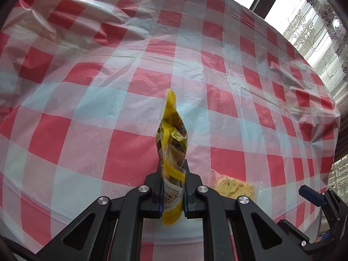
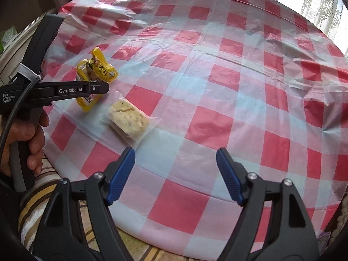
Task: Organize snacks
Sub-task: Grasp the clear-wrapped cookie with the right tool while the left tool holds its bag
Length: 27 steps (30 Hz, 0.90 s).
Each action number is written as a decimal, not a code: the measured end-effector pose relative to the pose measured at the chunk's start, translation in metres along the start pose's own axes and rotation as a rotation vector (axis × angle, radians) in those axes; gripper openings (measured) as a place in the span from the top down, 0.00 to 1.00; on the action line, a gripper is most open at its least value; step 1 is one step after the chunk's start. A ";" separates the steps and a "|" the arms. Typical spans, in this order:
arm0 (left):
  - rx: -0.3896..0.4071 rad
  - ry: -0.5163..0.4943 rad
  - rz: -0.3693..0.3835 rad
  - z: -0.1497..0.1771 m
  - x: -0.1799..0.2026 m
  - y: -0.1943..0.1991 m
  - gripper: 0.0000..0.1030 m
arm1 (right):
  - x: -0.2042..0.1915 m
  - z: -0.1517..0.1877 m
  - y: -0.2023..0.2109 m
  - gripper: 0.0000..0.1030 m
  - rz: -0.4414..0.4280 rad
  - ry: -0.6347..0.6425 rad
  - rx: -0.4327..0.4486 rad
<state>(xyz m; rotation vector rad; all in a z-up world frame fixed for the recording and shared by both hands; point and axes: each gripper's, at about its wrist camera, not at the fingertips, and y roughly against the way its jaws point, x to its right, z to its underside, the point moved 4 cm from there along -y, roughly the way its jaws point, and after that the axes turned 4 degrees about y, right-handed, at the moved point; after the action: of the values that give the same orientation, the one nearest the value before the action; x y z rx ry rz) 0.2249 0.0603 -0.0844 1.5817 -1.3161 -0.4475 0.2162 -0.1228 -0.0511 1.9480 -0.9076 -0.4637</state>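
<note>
My left gripper (image 1: 173,171) is shut on a yellow snack packet (image 1: 173,143), which sticks up between its fingers above the table. The right wrist view shows that packet (image 2: 97,69) held in the left gripper (image 2: 102,88) at the table's left side. A pale cake in a clear wrapper (image 2: 127,120) lies on the cloth just right of it; it also shows in the left wrist view (image 1: 236,188). My right gripper (image 2: 175,167) is open and empty, near the table's front edge, right of the cake.
A round table under a red-and-white checked plastic cloth (image 2: 217,76) fills both views, creased at the back. A window with lace curtains (image 1: 315,32) stands behind at the right. A striped seat cushion (image 2: 43,195) lies below the front edge.
</note>
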 end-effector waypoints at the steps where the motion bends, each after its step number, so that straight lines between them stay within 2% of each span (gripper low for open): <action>1: 0.006 0.010 0.006 0.001 -0.005 0.003 0.88 | -0.008 -0.005 -0.005 0.23 0.002 0.041 0.005; 9: 0.052 0.082 0.009 0.004 -0.039 0.018 0.88 | -0.045 -0.029 -0.041 0.22 -0.052 0.257 -0.003; 14: 0.063 0.099 0.017 0.004 -0.045 0.020 0.88 | -0.050 -0.036 -0.061 0.23 -0.081 0.267 -0.036; 17: 0.071 0.088 0.023 0.004 -0.042 0.021 0.88 | -0.051 -0.040 -0.065 0.30 -0.121 0.230 -0.024; 19: 0.073 0.082 0.027 0.005 -0.040 0.021 0.88 | -0.050 -0.042 -0.065 0.40 -0.115 0.220 -0.018; 21: 0.073 0.077 0.029 0.005 -0.039 0.021 0.88 | -0.049 -0.044 -0.063 0.57 -0.103 0.200 -0.015; 27: 0.075 0.054 0.039 0.006 -0.032 0.022 0.88 | -0.048 -0.041 -0.060 0.61 -0.070 0.148 -0.009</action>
<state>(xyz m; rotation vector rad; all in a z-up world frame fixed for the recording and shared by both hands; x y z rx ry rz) 0.1982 0.0881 -0.0782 1.6159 -1.3335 -0.3334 0.2347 -0.0439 -0.0835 1.9826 -0.7437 -0.3577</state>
